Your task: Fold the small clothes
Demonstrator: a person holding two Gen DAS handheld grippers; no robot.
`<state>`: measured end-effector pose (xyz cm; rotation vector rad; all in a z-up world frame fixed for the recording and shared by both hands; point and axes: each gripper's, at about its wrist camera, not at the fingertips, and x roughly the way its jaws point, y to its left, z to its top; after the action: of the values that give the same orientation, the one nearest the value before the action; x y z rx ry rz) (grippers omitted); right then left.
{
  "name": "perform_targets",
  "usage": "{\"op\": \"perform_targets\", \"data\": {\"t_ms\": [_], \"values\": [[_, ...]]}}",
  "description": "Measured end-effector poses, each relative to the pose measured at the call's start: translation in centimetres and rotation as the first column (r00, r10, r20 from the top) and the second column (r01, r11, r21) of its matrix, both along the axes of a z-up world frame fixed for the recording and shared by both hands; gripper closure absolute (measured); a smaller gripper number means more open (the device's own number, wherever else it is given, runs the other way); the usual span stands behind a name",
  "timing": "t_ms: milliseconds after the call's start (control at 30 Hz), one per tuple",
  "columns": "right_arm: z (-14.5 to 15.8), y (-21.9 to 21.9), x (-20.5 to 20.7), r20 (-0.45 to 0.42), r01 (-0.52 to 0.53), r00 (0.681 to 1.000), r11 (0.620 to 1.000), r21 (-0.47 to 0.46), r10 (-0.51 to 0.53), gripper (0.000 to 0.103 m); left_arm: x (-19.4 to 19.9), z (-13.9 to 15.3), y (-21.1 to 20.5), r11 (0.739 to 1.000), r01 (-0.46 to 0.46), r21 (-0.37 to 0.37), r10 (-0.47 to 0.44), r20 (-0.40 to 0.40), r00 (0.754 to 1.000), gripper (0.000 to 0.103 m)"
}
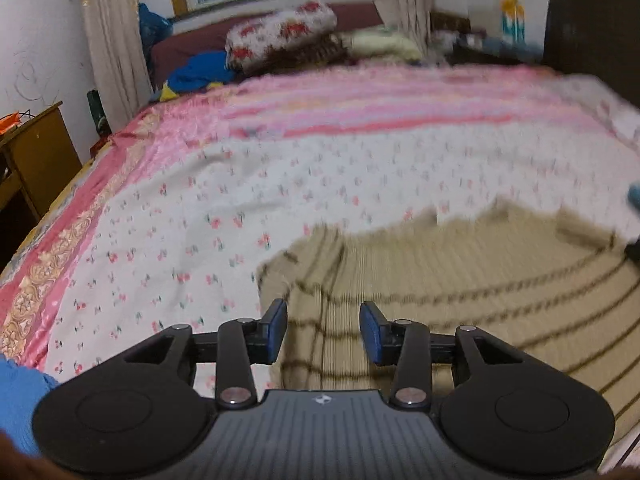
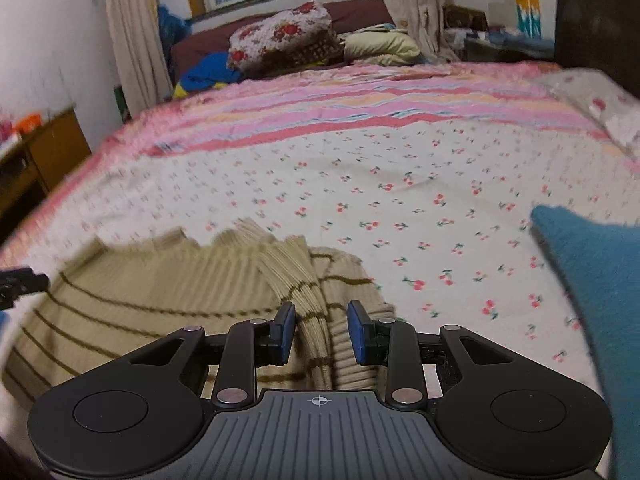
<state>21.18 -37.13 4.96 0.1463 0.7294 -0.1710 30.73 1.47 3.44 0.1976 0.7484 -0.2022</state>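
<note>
- One beige ribbed sweater (image 1: 440, 280) with thin dark stripes lies spread on the bed, directly under and ahead of both pairs of fingers; the task's thing is there, flat on the cherry-print sheet (image 2: 400, 208).
- The left gripper (image 1: 323, 330) hangs over the sweater's left part, jaws parted with a clear gap; the knit shows through that gap but neither pad presses it, so nothing is held.
- The right gripper (image 2: 321, 330) stands over a doubled ridge of the sweater near its right edge. Its jaws are parted too, the ridge running up between the blue pads without being pinched.
- Judging by this, both sit at opposite sides of the garment so that the cloth can be taken or let lie evenly for a fold; the doubled ridge suggests one fold is already in.
- Count: one sweater, two grippers, four blue pads.
- Right of the right fingers, one teal cloth (image 2: 592, 280) rests on the sheet, apart from the sweater.
- Well beyond the fingertips: a pink striped blanket (image 1: 400, 104), then one floral pillow (image 2: 280, 36) under the window.
</note>
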Motion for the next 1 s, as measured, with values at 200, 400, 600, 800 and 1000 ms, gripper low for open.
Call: {"op": "perform_targets", "data": {"t_ms": [200, 400, 600, 800, 1000], "values": [[-1.4, -1.3, 0.7, -0.062, 0.052, 0.997, 0.998, -0.033, -0.054, 0.096, 0.1, -1.6, 1.1, 0.998, -0.055, 0.006, 0.055, -0.042, 0.998, 0.056], [-0.9, -3.4, 0.3, -0.066, 0.146, 0.988, 0.988, 0.058, -0.142, 0.087, -0.9, -1.3, 2.1, 0.997, -0.081, -0.003, 0.081, -0.041, 0.996, 0.056], [0.7, -1.6, -1.0, -0.003, 0.126, 0.992, 0.991, -0.041, -0.126, 0.083, -2.2, -0.9, 2.6, 0.996, -0.089, 0.005, 0.090, -0.039, 0.995, 0.056], [0.6, 1.6, -1.6, -0.037, -0.014, 0.999, 0.997, -0.081, 0.011, 0.084, -3.2, -1.1, 2.5, 0.996, -0.087, 0.030, 0.089, -0.053, 0.995, 0.056], [-0.6, 1.7, -1.0, -0.089, 0.008, 0.996, 0.995, -0.100, -0.017, 0.084, -4.1, -1.0, 2.2, 0.996, -0.069, 0.065, 0.072, -0.044, 0.996, 0.056]]}}
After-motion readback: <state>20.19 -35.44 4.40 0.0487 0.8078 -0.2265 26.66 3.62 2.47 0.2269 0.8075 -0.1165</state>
